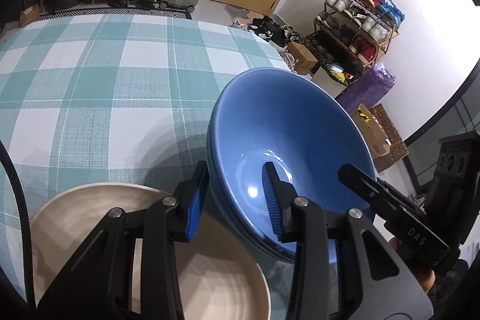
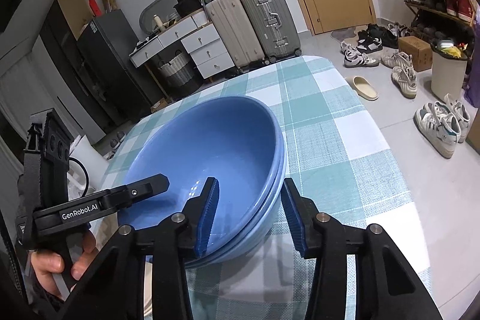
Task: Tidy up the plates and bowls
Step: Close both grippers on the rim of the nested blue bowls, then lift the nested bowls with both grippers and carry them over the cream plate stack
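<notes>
A stack of blue bowls (image 1: 288, 140) sits on the checked tablecloth (image 1: 90, 74). My left gripper (image 1: 234, 200) straddles the stack's near left rim, one blue pad inside and one outside, with a gap to the wall on each side. My right gripper (image 2: 252, 218) straddles the opposite rim of the same stack (image 2: 204, 146) in the same way, jaws apart. Each gripper shows in the other's view: the right one (image 1: 375, 194) and the left one (image 2: 120, 197). A beige plate (image 1: 216, 275) lies under my left gripper, beside the bowls.
The table's far edge (image 1: 210, 23) and right edge (image 2: 390, 140) drop to the floor. Suitcases (image 2: 255, 20), a drawer unit (image 2: 204, 50), a shoe rack (image 1: 360, 29), loose shoes (image 2: 402, 74) and a bin (image 2: 447, 71) stand around the room.
</notes>
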`<state>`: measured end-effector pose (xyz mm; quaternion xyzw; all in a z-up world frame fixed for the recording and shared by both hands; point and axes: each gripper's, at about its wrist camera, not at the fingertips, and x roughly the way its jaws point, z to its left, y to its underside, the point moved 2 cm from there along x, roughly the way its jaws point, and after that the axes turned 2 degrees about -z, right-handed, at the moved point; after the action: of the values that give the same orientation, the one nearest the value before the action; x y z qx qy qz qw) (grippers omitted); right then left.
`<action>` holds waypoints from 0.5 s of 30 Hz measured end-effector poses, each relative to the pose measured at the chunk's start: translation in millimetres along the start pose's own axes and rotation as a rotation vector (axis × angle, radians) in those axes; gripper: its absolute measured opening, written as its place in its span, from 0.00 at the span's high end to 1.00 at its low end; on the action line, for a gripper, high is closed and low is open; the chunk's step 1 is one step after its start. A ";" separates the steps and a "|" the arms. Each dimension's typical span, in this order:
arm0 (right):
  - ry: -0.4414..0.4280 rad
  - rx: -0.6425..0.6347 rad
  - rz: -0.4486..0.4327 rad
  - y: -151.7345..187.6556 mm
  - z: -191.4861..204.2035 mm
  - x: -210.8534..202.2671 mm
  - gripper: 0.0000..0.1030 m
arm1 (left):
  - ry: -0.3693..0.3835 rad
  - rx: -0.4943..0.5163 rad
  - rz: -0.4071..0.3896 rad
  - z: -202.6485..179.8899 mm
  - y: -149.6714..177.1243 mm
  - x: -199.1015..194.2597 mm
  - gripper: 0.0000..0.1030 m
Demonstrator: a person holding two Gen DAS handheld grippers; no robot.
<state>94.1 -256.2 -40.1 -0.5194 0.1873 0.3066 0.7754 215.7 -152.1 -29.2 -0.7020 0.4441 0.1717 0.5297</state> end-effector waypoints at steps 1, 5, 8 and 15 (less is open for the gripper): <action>0.002 0.000 -0.002 -0.1 -0.6 0.8 0.56 | -0.006 0.003 -0.002 -0.9 0.1 -0.2 0.68; 0.013 -0.005 -0.002 -0.8 0.0 1.6 0.56 | -0.007 0.004 -0.001 -1.6 0.7 -0.6 0.68; 0.020 -0.009 -0.006 -0.8 0.9 0.1 0.56 | -0.010 0.013 -0.005 -2.7 0.5 -1.2 0.68; 0.035 -0.024 -0.022 -4.4 2.5 -7.7 0.56 | -0.012 0.031 -0.012 -11.0 1.7 -5.5 0.68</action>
<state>91.3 -257.3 -31.4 -0.5359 0.1916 0.2912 0.7690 208.8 -159.6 -22.1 -0.6952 0.4393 0.1657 0.5443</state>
